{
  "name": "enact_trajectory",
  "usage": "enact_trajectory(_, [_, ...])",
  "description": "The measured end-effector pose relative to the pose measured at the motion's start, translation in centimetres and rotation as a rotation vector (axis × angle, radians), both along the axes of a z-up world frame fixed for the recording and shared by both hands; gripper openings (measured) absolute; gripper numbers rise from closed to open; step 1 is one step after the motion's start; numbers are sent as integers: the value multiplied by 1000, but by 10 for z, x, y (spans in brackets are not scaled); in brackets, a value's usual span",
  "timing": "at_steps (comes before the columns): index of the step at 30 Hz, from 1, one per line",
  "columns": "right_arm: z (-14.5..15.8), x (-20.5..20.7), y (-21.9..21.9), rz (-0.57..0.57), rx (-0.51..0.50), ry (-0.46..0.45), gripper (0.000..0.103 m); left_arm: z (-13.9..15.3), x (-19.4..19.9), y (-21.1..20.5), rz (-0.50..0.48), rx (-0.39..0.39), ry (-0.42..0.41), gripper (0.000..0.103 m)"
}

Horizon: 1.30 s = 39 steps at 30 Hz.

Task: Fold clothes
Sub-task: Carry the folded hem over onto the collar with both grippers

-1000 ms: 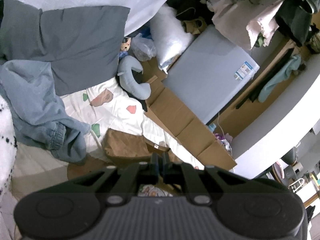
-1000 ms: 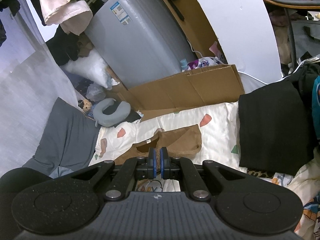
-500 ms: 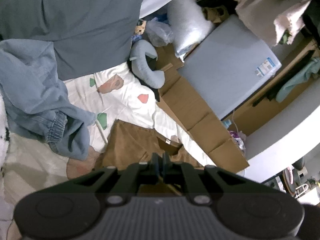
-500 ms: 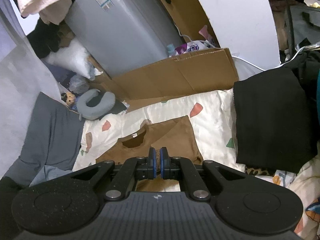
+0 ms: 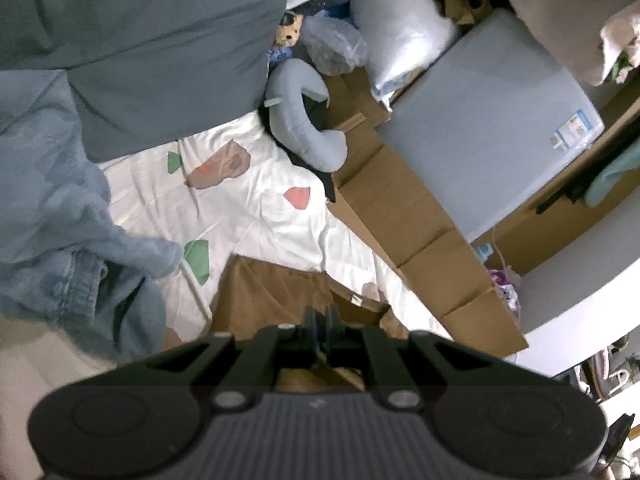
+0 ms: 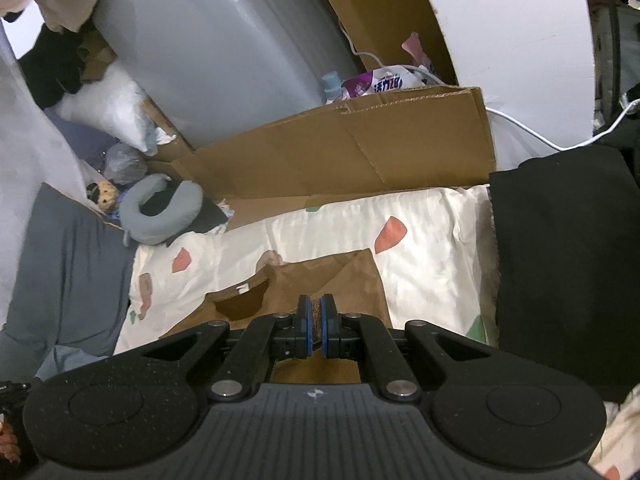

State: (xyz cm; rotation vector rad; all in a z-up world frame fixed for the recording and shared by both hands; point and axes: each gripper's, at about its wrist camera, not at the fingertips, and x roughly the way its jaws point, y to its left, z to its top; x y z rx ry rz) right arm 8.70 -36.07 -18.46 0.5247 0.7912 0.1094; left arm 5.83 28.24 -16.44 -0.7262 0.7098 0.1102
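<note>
Both tools (image 5: 320, 314) (image 6: 316, 308) pinch brown shirt (image 6: 336, 280) on patterned sheet (image 6: 432, 256).

Over the last second the brown shirt (image 5: 276, 292), earlier bunched close under both claws, now lies spread flatter on the patterned sheet (image 5: 256, 216), its neck opening (image 6: 240, 306) and label exposed in the right wrist view. Both the left claw (image 5: 319, 326) and the right claw (image 6: 316, 326) have moved forward and down over the bed, so the neck pillow (image 5: 298, 120) and cardboard (image 6: 340, 152) appear larger and nearer.
</note>
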Motion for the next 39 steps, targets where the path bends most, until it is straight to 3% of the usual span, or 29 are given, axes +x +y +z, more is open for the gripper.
enact_trajectory(11, [-55, 85, 16, 6, -47, 49, 2, -54, 72, 21, -24, 24, 55, 3])
enact_trajectory(22, [-127, 161, 33, 42, -117, 131, 2, -131, 133, 34, -43, 44, 98, 3])
enact_trajectory(28, [-163, 194, 39, 58, -140, 144, 2, -169, 159, 38, -65, 96, 106, 4])
enact_trajectory(33, [-196, 210, 39, 53, -115, 132, 3, -197, 168, 46, -44, 85, 75, 5])
enact_trajectory(37, [-213, 215, 39, 67, -120, 187, 6, -202, 161, 44, -26, 116, 65, 13])
enact_trajectory(38, [-213, 215, 40, 72, -118, 186, 8, -202, 160, 43, -26, 116, 67, 13])
enact_trajectory(39, [-211, 214, 40, 75, -117, 181, 16, -203, 158, 42, -32, 118, 64, 16])
